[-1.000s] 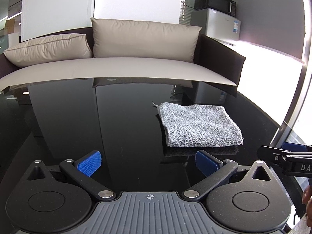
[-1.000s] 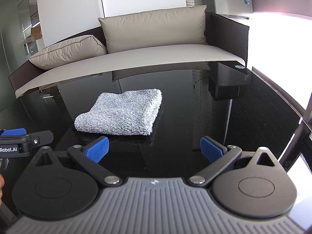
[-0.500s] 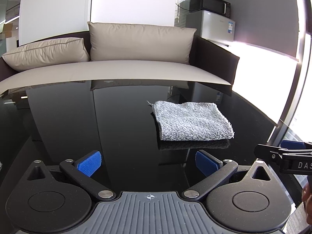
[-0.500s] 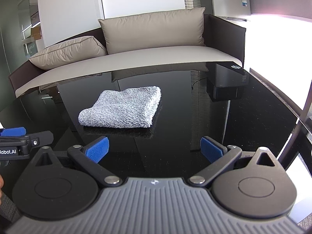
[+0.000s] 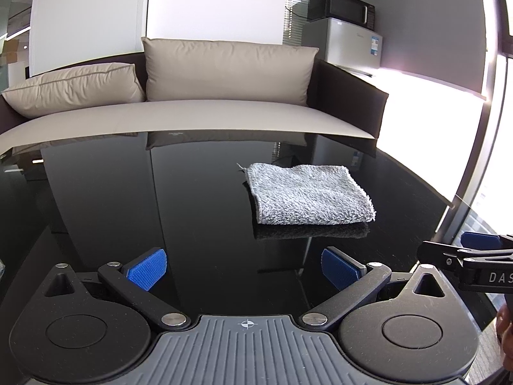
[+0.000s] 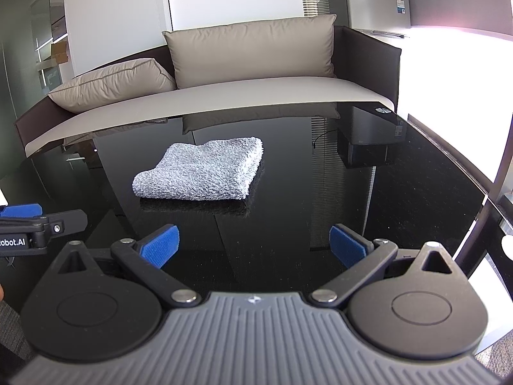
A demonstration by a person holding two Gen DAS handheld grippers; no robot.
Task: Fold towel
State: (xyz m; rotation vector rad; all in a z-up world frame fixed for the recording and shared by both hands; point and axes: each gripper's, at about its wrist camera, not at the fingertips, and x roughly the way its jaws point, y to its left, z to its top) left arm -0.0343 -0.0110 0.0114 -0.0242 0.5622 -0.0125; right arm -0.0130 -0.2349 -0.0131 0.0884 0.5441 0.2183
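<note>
A grey fluffy towel [image 5: 307, 194] lies folded into a small thick rectangle on the glossy black table [image 5: 160, 199]. In the right wrist view the same towel [image 6: 202, 171] sits ahead and left of centre. My left gripper [image 5: 243, 268] is open, its blue pads wide apart and empty, well short of the towel's near edge. My right gripper [image 6: 255, 245] is open too, nothing between its pads, also back from the towel. Each gripper shows at the edge of the other's view: the right gripper [image 5: 471, 253] and the left gripper [image 6: 32, 221].
A beige sofa [image 5: 198, 118] with two cushions runs along the table's far side. A small fridge with a microwave [image 5: 340, 6] on top stands at the back right. The table's right edge [image 6: 465, 160] meets a bright window. A hand [image 5: 506, 327] shows at lower right.
Both grippers have drawn back and up from the towel, which now looks smaller and farther away. The towel itself has not moved, and both grippers stay open.
</note>
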